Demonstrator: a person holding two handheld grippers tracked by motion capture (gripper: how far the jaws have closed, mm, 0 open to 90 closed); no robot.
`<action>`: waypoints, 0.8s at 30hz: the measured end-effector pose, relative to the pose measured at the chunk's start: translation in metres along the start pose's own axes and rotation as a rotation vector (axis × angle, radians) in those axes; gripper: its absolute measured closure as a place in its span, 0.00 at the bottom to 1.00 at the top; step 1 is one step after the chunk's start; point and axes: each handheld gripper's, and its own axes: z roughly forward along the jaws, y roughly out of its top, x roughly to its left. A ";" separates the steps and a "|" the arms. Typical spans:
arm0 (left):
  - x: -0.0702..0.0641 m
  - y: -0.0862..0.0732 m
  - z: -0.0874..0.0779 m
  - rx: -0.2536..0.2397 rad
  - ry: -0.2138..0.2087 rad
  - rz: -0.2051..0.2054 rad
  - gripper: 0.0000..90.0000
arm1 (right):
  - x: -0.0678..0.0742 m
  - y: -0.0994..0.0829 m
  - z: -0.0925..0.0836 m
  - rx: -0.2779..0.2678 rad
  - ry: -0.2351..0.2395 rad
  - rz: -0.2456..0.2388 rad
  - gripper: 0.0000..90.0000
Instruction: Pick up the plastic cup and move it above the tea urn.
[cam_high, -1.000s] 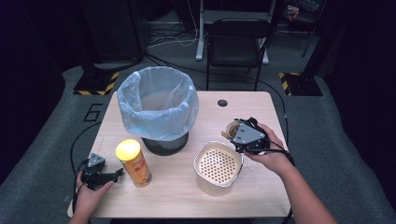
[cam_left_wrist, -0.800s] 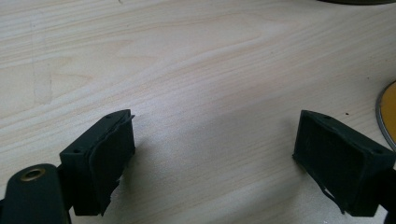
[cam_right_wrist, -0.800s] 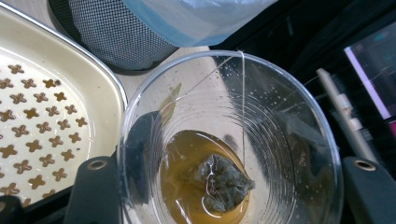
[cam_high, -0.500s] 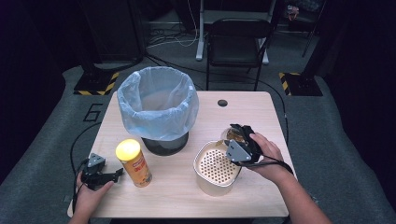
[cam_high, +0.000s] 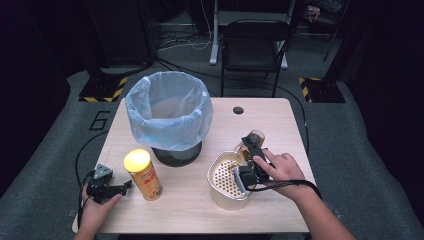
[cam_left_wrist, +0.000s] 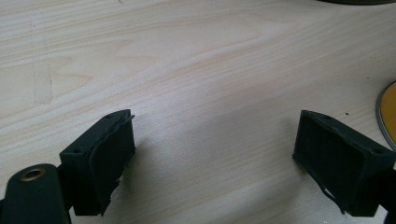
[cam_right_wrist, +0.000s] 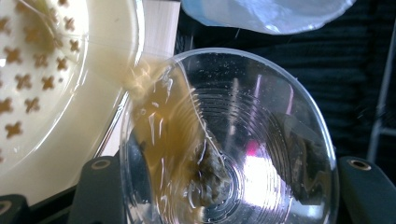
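My right gripper (cam_high: 249, 151) is shut on a clear plastic cup (cam_high: 253, 139), tipped toward a cream strainer basket (cam_high: 216, 194) with a perforated floor. In the right gripper view the cup (cam_right_wrist: 261, 140) lies on its side between the jaws of the gripper (cam_right_wrist: 229, 189), brown liquid (cam_right_wrist: 159, 112) runs over its lip into the strainer basket (cam_right_wrist: 56, 70), and a soggy clump (cam_right_wrist: 210, 172) sits at the bottom. My left gripper (cam_high: 121, 188) rests open on the table beside a yellow-lidded chips can (cam_high: 144, 176). The left gripper's (cam_left_wrist: 215, 154) jaws stand wide over bare wood.
A bin (cam_high: 169, 114) lined with a pale blue bag stands at the back middle of the wooden table (cam_high: 280, 125). A black chair (cam_high: 252, 47) is behind the table. The can's round edge (cam_left_wrist: 388, 116) shows at the right of the left gripper view.
My right gripper has carried the cup leftward and down over the strainer's rim and tipped it further. The left hand and gripper have stayed put.
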 end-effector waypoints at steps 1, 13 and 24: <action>0.000 0.000 0.000 0.000 0.000 0.000 0.13 | 0.002 0.001 0.000 0.005 -0.003 -0.015 0.41; 0.000 0.000 0.000 0.000 0.000 0.000 0.13 | 0.014 0.018 -0.009 0.034 -0.190 -0.462 0.41; 0.000 0.000 0.000 0.000 0.000 0.000 0.13 | 0.015 0.020 -0.012 0.101 -0.276 -0.552 0.40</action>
